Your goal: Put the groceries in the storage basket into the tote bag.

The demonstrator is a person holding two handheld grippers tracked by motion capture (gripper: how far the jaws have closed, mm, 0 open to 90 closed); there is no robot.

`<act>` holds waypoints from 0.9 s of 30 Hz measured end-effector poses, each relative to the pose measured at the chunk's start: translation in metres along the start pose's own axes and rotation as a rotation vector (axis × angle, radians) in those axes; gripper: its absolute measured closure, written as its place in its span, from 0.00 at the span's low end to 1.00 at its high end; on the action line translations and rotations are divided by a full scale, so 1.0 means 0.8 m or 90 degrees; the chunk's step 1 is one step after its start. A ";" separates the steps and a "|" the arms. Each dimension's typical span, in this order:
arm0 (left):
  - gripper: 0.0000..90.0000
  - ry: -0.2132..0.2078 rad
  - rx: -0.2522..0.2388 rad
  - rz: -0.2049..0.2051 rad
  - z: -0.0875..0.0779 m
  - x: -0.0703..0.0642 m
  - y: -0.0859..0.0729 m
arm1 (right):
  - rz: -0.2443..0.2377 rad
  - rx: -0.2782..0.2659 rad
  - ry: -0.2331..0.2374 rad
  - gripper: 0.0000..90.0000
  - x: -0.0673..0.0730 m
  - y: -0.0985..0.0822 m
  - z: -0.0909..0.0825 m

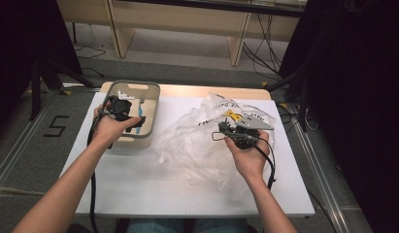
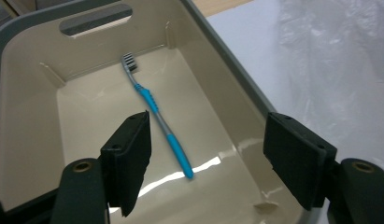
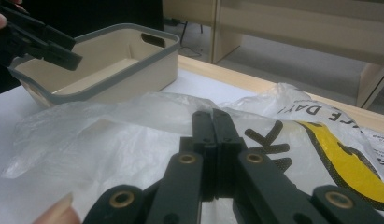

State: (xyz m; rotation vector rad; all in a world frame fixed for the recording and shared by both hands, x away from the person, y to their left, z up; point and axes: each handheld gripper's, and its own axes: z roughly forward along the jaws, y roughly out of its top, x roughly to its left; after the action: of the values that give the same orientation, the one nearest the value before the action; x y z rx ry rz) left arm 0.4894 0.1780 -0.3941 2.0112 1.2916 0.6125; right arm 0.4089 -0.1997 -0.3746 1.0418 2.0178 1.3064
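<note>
A blue and grey toothbrush (image 2: pixel 158 114) lies on the floor of a beige bin with a grey rim (image 2: pixel 217 51). My left gripper (image 2: pixel 206 140) hangs open just above the bin's near end, with the toothbrush below and beyond its jaws and nothing between them. In the high view the left gripper (image 1: pixel 135 120) sits over the bin (image 1: pixel 151 104) at the table's left. My right gripper (image 3: pixel 213 119) is shut, its jaws pressed flat together above a crumpled clear plastic bag (image 3: pixel 133 121); nothing shows between them. In the high view the right gripper (image 1: pixel 221 128) rests over the bag (image 1: pixel 197 141).
The bag carries yellow and black print (image 3: pixel 339 158) and spreads over the middle and right of the white table (image 1: pixel 139 189). The left gripper (image 3: pixel 45 42) also appears above the bin (image 3: pixel 133 70) in the right gripper view. Cables trail from both grippers. Wooden furniture stands beyond the table.
</note>
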 end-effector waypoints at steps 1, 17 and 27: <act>0.36 0.003 0.004 0.000 0.003 0.002 0.001 | 0.000 0.000 0.001 1.00 0.000 0.000 0.000; 0.39 0.039 0.047 -0.030 0.050 0.023 0.011 | 0.000 0.009 0.003 1.00 0.001 -0.002 0.003; 0.40 0.051 0.069 -0.023 0.064 0.026 0.025 | 0.001 0.008 0.003 1.00 0.000 -0.002 0.003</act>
State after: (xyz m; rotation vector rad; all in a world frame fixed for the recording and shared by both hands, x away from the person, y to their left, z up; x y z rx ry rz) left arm 0.5453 0.1769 -0.4130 2.0643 1.4329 0.6247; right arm 0.4103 -0.1991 -0.3767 1.0466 2.0313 1.3008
